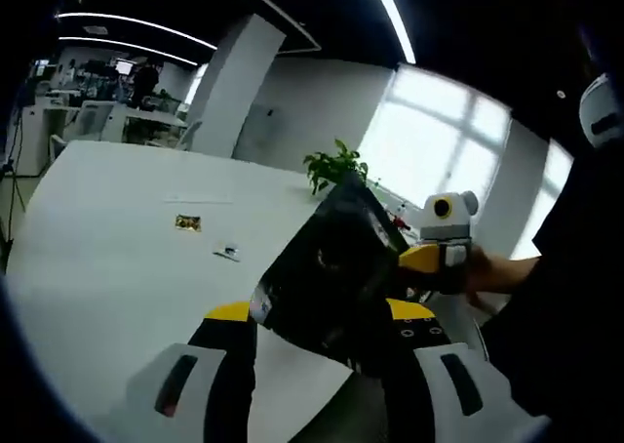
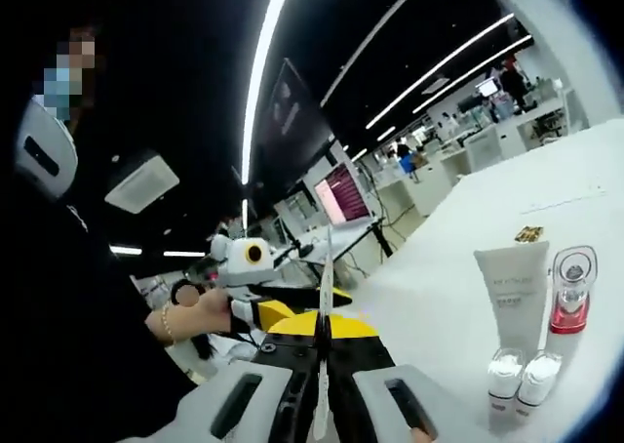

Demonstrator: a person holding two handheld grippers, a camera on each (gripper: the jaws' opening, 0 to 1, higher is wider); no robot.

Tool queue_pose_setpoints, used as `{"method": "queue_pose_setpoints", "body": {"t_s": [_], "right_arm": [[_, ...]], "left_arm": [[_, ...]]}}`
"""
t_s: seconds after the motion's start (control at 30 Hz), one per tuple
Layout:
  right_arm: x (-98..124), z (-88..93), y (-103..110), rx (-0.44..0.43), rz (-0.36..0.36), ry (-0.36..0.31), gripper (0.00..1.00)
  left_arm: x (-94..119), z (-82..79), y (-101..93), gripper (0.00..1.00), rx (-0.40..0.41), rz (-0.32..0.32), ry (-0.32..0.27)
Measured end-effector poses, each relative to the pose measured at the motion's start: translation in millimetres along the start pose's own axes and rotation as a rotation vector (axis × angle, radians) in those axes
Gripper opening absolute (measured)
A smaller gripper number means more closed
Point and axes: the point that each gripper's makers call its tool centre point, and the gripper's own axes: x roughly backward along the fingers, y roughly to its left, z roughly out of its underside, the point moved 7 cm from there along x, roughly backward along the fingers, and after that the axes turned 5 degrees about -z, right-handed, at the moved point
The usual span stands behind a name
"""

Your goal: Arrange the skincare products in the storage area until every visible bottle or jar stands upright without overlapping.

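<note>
A flat black packet [image 1: 331,277] hangs in the air above the white table [image 1: 107,258]. My right gripper [image 2: 322,328] is shut on it, and it shows there edge-on as a thin pale line [image 2: 326,277]. My left gripper [image 1: 320,311] stands open, its yellow-tipped jaws wide apart, with the packet lying across the gap and over the right jaw. The right gripper [image 1: 429,258], held by a hand, meets the packet's right edge. On the table stand a white tube [image 2: 512,292], a clear bottle with a red base [image 2: 570,302] and two small white-capped jars [image 2: 505,373] [image 2: 538,375], all upright.
A small gold sachet [image 1: 187,222] and a tiny wrapped item [image 1: 227,252] lie on the table. A green plant [image 1: 336,165] stands at its far edge. A person in dark clothes [image 1: 575,297] is close on the right. Desks and screens fill the room behind.
</note>
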Motion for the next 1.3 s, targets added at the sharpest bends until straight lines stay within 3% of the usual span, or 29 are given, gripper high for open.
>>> {"method": "queue_pose_setpoints", "body": {"t_s": [0.17,0.27,0.4,0.47,0.57,0.73,0.83,0.9,0.93,1.0,1.17,1.3], "right_arm": [[-1,-4.2,6,-0.069,-0.019,-0.083,0.00],[0,-5.9,6,-0.103,0.011,-0.138,0.00],[3,-5.3,3,-0.257,0.062,-0.281,0.00],[4,-2.8,3,-0.287,0.069,-0.312,0.00],[4,5.4,2,-0.302,0.094,-0.295,0.00],[7,7.6,-1,-0.337,0.127,-0.323,0.00],[8,7.8,-2,-0.348,0.146,-0.330,0.00],[8,9.0,-4,-0.346,0.171,-0.324,0.00],[8,9.5,-5,-0.328,0.184,-0.315,0.00],[8,9.5,-3,-0.294,0.177,-0.296,0.00],[9,12.7,-4,-0.108,0.209,-0.191,0.05],[12,11.6,-3,0.005,0.212,-0.147,0.08]], "left_arm": [[-3,3.8,-7.4,0.44,0.037,0.004,-0.016],[-5,7.1,-16.3,0.42,0.052,0.024,-0.019],[-11,17.0,-27.3,0.38,0.077,0.049,-0.011],[-13,20.6,-32.3,0.32,0.090,0.062,-0.011],[-13,20.5,-38.0,0.22,0.104,0.077,-0.021],[-13,19.2,-39.3,0.20,0.111,0.060,-0.023],[-11,16.0,-39.2,0.12,0.136,0.056,-0.048],[-8,10.8,-39.7,0.04,0.166,0.065,-0.095],[-8,9.6,-41.5,0.02,0.205,0.084,-0.099],[-8,10.7,-38.9,0.01,0.196,0.071,-0.086],[-8,9.5,-37.0,0.00,0.193,0.076,-0.073],[-10,8.8,-36.9,0.00,0.197,0.090,-0.072]]}}
